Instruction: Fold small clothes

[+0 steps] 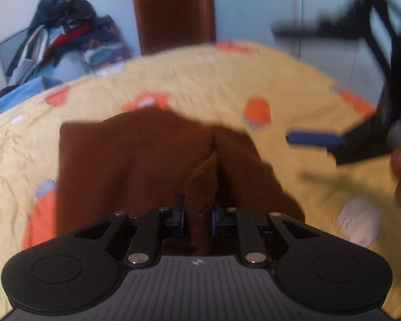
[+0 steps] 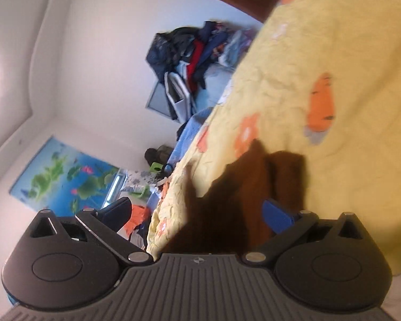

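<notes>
A brown garment [image 1: 136, 165] lies partly folded on a yellow bedspread [image 1: 227, 85] printed with orange flowers, its near edge pinched between the closed-in fingers of the left gripper [image 1: 197, 214]. The right gripper [image 2: 197, 214] hangs to the right above the bedspread with its fingers spread wide and nothing between them; its own camera is tilted and shows the cloth just ahead.

The step in hand appears to be carrying the pinched edge over to make the next fold. Done well, that means lifting only enough to clear the layer beneath, drawing the edge straight toward the far side, and letting the free tool pin or smooth the raised ridge [image 1: 205, 171] near the middle so it does not crease.

Both views are blurred. A heap of clothes [image 1: 66, 26] sits far left by a wall, beside a wooden door [image 1: 173, 10]; a floral poster [image 2: 64, 179] hangs low. Nothing lies on the bedspread near the garment.
</notes>
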`<state>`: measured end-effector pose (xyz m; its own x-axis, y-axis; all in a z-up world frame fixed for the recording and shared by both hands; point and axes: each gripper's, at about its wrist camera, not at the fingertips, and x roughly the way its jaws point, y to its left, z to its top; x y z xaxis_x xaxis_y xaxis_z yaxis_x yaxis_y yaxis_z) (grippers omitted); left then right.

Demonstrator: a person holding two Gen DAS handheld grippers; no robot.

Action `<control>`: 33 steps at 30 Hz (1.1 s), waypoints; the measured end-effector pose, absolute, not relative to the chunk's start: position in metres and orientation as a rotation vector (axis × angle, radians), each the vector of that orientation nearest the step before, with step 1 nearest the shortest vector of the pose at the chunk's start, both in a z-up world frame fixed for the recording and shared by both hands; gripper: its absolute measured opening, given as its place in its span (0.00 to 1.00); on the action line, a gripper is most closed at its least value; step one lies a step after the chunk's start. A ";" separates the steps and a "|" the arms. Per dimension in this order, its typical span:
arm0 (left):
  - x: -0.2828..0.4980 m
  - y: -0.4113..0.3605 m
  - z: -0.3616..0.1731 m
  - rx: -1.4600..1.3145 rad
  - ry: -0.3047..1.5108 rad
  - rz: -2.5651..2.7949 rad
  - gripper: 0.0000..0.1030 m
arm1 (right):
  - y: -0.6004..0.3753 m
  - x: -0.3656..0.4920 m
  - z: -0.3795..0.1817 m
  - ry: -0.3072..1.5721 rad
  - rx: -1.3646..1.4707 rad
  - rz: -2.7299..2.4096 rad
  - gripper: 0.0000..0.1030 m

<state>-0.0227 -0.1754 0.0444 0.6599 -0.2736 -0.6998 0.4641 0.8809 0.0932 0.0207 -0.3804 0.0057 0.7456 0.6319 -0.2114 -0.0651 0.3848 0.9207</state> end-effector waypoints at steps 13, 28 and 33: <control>-0.038 -0.181 0.057 0.307 0.622 -0.448 0.16 | -0.350 0.074 0.000 0.793 1.090 0.659 1.00; -0.049 -0.207 0.055 0.367 0.557 -0.572 0.13 | -0.308 0.115 0.009 0.920 0.619 0.571 0.20; -0.067 -0.192 0.070 0.285 0.591 -0.740 0.24 | -0.350 0.096 -0.010 0.890 0.712 0.488 0.17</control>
<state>-0.0665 -0.1915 0.0696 0.5870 -0.5473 -0.5966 0.7024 0.7107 0.0393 0.0957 -0.3496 -0.0097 0.5475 0.6507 -0.5262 -0.0945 0.6729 0.7337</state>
